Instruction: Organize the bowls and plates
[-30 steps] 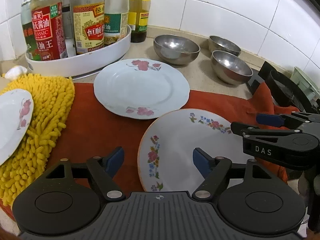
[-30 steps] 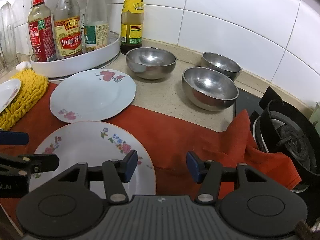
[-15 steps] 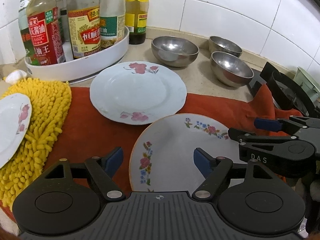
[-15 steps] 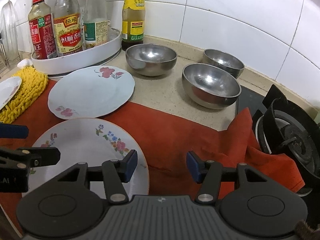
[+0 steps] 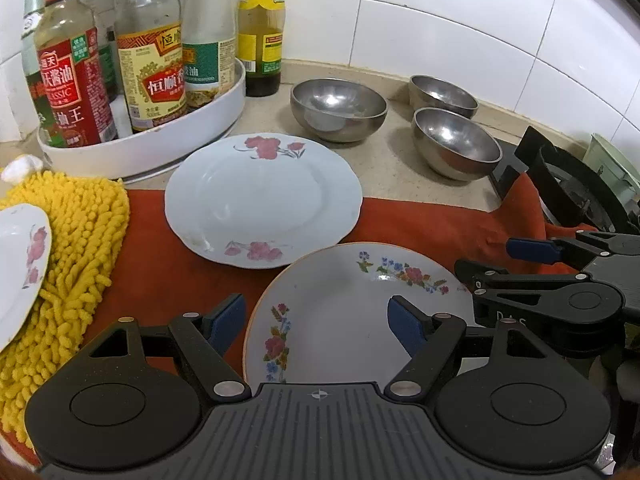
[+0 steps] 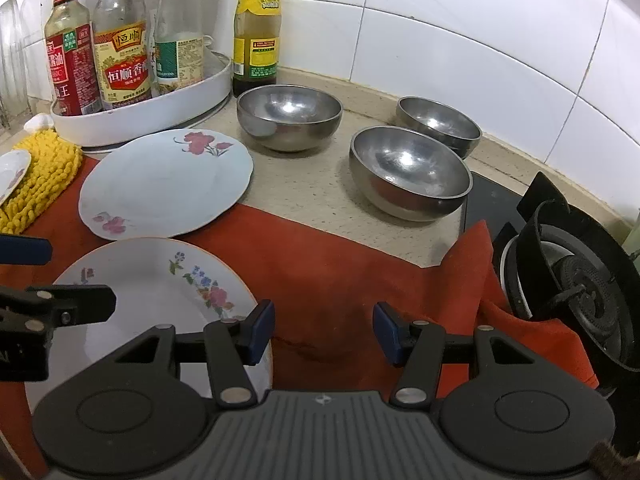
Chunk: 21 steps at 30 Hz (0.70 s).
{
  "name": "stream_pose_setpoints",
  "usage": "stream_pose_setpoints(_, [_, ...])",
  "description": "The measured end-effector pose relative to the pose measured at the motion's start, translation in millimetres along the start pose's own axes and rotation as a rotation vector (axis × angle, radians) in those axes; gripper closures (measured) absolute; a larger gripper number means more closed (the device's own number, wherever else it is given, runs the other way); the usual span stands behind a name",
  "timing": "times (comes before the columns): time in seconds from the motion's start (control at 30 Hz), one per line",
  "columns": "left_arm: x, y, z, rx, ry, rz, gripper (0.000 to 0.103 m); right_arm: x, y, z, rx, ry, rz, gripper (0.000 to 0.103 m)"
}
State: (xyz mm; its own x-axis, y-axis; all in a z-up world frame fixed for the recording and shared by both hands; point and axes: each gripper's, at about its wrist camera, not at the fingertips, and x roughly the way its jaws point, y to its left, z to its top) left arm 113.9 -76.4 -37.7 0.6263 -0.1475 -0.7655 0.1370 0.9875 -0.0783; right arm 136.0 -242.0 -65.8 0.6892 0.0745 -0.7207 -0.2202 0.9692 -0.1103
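The speckled counter point(image 6: 320, 196) carries three steel bowls point(image 6: 410, 172), a bottle tray point(image 6: 160, 114) and a red cloth point(image 6: 340, 276).

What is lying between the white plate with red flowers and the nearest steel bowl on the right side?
Only bare speckled countertop separates the white plate with red flowers from the steel bowl, in the right wrist view.

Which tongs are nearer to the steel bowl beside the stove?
Right. The right tongs hover just short of this steel bowl; the left tongs hover over the colourful-flowered plate, farther left.
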Motion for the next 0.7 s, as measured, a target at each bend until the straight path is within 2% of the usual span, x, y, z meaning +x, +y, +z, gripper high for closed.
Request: stream_pose_setpoints(0.7, [14.1,7.6,13.0,-0.023,-0.002,-0.003,0.02,17.3,-2.4,16.5,-0.048,0.031,-0.018,0.053])
